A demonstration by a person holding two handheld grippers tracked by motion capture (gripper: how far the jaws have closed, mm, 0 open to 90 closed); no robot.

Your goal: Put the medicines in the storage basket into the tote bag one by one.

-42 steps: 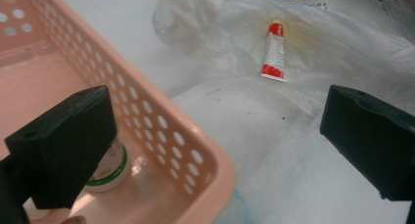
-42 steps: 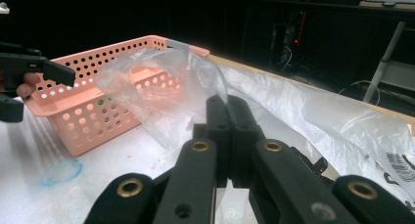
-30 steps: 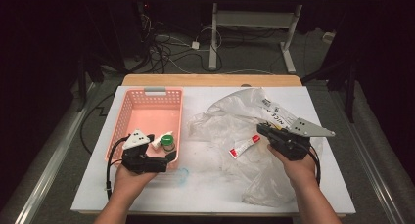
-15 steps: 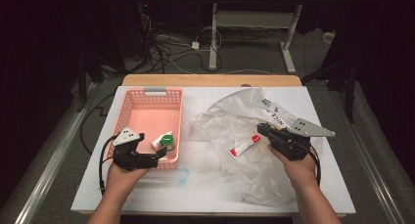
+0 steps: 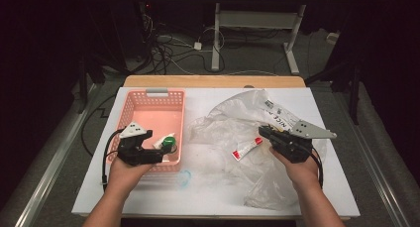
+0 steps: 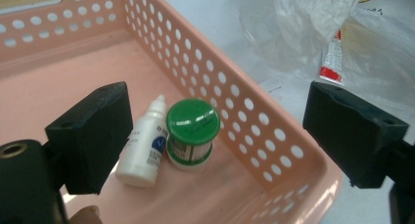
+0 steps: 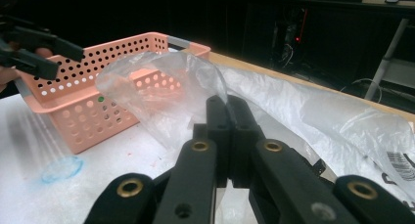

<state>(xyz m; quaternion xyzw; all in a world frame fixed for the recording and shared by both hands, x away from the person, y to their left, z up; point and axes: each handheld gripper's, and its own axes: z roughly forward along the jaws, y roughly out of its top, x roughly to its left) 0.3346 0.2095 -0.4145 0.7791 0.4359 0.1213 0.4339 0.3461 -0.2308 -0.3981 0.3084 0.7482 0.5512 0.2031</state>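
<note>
The left gripper point(image 5: 157, 155) hangs over the near right corner of the pink perforated plastic basket point(image 5: 130, 107), its jaws spread wide with nothing between the pads, though they have just been closing a little. Directly below and between them lie the small white dropper bottle point(image 6: 143, 145) and the squat white jar with a green lid point(image 6: 192, 131), touching each other and tucked against the basket's wall — apparently just dropped there, out of the way of later items. Further right, the red-and-white tube point(image 5: 246, 148) rests on the crumpled clear plastic bag point(image 5: 233, 125), just ahead of the right gripper point(image 5: 262, 132). Its jaws are pressed together on a fold of the bag — probably pinning it steady so the tube can be lifted out.
</note>
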